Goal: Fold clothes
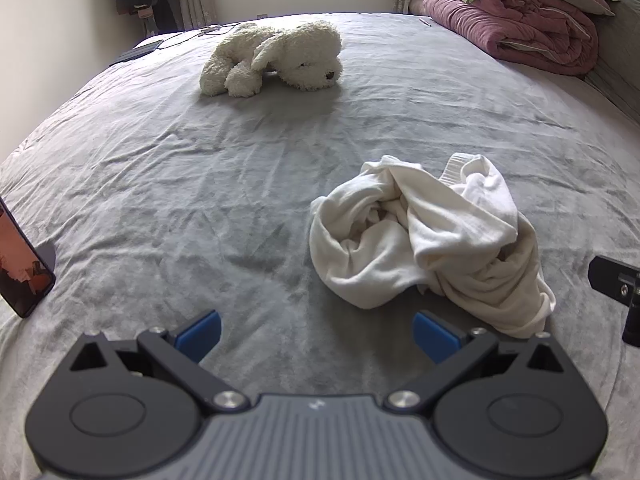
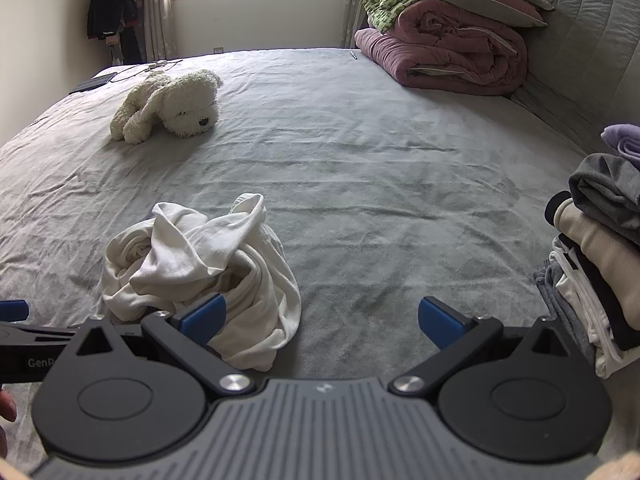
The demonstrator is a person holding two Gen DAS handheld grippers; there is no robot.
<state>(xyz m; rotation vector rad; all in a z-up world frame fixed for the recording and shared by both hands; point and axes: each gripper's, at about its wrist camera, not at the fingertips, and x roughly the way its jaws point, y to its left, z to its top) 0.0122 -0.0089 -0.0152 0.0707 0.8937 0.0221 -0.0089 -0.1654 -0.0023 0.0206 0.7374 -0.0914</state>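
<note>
Right wrist: clothes stack (image 2: 600, 240) (folded) beside bed (image 2: 360, 160).

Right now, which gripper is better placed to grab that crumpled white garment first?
Probably the right gripper: the white garment lies right at its left fingertip. The left gripper, also open, has the garment ahead and off to its right.

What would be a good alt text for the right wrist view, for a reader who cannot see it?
A crumpled white garment lies unfolded on a grey bed, just ahead of the open right gripper. A stack of folded clothes sits at the right edge. Farther back lie a white plush dog and piled quilts.
</note>
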